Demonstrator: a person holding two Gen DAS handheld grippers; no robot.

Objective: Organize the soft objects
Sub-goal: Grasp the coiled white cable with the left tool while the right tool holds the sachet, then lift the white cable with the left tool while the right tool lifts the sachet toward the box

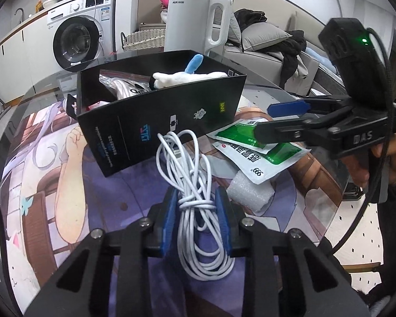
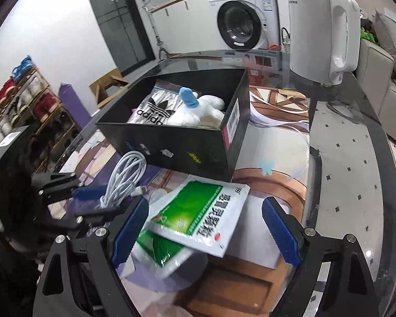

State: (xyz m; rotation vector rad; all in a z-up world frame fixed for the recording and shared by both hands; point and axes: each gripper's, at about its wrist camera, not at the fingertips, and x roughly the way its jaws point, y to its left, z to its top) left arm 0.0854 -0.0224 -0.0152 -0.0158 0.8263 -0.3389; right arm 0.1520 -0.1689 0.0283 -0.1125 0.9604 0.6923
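A coiled white cable [image 1: 195, 158] lies on the printed mat in front of a black box [image 1: 161, 116]. My left gripper [image 1: 196, 198] is shut on the coil's tied middle. The right wrist view shows that same gripper [image 2: 105, 202] and cable [image 2: 126, 177] at the left. Two green-and-white sachets [image 2: 198, 211] lie overlapped on the mat beside the box [image 2: 184, 153]. Over them hangs my right gripper [image 2: 206, 227], open, its blue pads [image 2: 281, 229] clear of the sachets. Inside the box are a white plush toy [image 2: 198, 111] with a blue part and an adidas bag [image 2: 155, 108].
A white foam block [image 1: 250, 192] sits right of the cable. A white kettle [image 2: 319, 31] stands at the glass table's far edge behind the box. A washing machine [image 2: 240, 18], a sofa with cushions [image 1: 266, 39] and a shelf of shoes [image 2: 26, 92] surround the table.
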